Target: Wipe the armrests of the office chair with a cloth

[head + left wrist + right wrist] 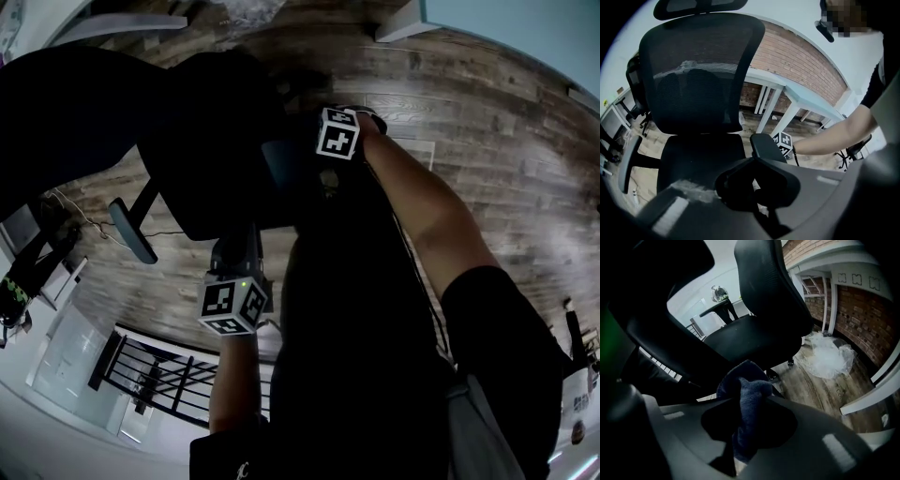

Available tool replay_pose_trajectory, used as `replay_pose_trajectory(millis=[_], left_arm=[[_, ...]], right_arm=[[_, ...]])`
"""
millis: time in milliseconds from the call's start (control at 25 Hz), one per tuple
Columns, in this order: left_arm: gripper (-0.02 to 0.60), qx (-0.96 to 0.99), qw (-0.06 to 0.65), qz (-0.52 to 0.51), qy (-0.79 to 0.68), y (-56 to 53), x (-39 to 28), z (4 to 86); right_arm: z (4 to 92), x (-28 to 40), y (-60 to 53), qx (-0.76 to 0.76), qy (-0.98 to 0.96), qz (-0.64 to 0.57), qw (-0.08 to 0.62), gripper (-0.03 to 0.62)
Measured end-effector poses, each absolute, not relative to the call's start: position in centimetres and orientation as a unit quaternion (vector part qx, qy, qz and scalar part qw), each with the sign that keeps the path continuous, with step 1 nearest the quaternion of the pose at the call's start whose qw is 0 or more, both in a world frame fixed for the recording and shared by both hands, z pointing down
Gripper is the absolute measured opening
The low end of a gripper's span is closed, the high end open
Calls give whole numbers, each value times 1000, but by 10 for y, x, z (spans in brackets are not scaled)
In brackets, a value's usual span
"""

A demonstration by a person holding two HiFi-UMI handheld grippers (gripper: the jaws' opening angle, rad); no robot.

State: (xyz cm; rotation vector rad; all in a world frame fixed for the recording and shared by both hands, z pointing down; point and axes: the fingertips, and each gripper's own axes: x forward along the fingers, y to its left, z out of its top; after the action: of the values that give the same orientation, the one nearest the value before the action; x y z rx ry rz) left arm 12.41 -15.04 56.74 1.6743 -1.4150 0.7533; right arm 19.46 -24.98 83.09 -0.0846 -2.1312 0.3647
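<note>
1. Your right gripper has its fingers pinched on the dark blue cloth. The cloth bunches up out of the jaws toward 12 o'clock in the right gripper view.
2. Your left gripper sits at 6 o'clock in the left gripper view. Its fingers are pressed together with nothing between them.
3. Just past those fingers, toward 12 o'clock, lies the near armrest of the office chair. The right gripper's marker cube shows just behind the pad at 1 o'clock. Your forearm runs from it out toward 3 o'clock.
4. No view shows whether the cloth touches that armrest.
5. The chair's seat is at 9 o'clock from the pad, with the mesh back rising above it. The far armrest stands at the seat's 9 o'clock edge.
6. Farther off in the left gripper view, a white desk stands at 2 o'clock before a brick wall.
7. In the right gripper view, crumpled clear plastic lies on the wood floor at 3 o'clock.
</note>
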Motion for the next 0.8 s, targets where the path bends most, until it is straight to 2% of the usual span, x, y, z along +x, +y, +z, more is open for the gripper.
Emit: replay_pose_trajectory(millis=[280,400,600,800], left_arm=[[6,656,395,293,-572,-140,117,576],[6,656,397,284,-575,-136,119,570],[6,661,393,271,-580,-131,123,550],[6,670,385,247,-585,-133,138,528]], right_arm=[[870,201,-229,-46,-848,175,499,75],[855,199,-205,-52,-850,225,473,75],[800,186,-169,-80,-866,300,392,75],[761,209,-177,-68,-870,318,372,75]])
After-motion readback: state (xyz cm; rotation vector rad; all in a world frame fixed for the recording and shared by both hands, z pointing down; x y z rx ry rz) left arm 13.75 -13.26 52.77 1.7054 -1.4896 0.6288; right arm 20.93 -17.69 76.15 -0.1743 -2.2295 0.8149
